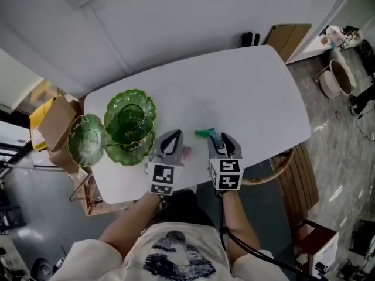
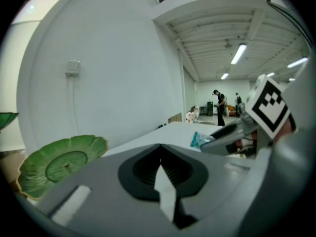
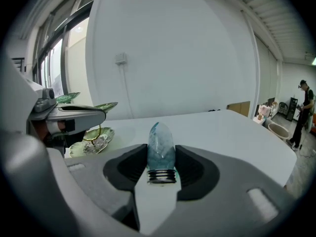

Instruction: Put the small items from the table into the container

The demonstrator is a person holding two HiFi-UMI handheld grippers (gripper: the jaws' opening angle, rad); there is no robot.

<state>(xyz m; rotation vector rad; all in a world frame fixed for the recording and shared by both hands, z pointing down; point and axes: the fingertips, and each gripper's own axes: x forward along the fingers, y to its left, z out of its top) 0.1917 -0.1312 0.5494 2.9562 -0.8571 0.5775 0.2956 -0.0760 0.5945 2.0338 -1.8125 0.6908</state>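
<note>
The right tongs (image 3: 161, 168) are clamped on a teal pouch (image 3: 161, 149), held over the white worktop (image 1: 246, 92) near its front edge. The left tongs (image 2: 160, 157) are together with nothing seen between them, just beside a pink item (image 1: 187, 152). The green dishes (image 1: 130, 119) stand at the worktop's left end, near the left tongs.

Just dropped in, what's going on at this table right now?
A person stands over the white table with a claw in each hand. The right claw is shut on a teal packet, held clear of the tabletop. The left claw is shut with nothing between its jaws. A small pink item shows beside it in the head view, and the tiered green dishes stand at the table's left end.
</note>
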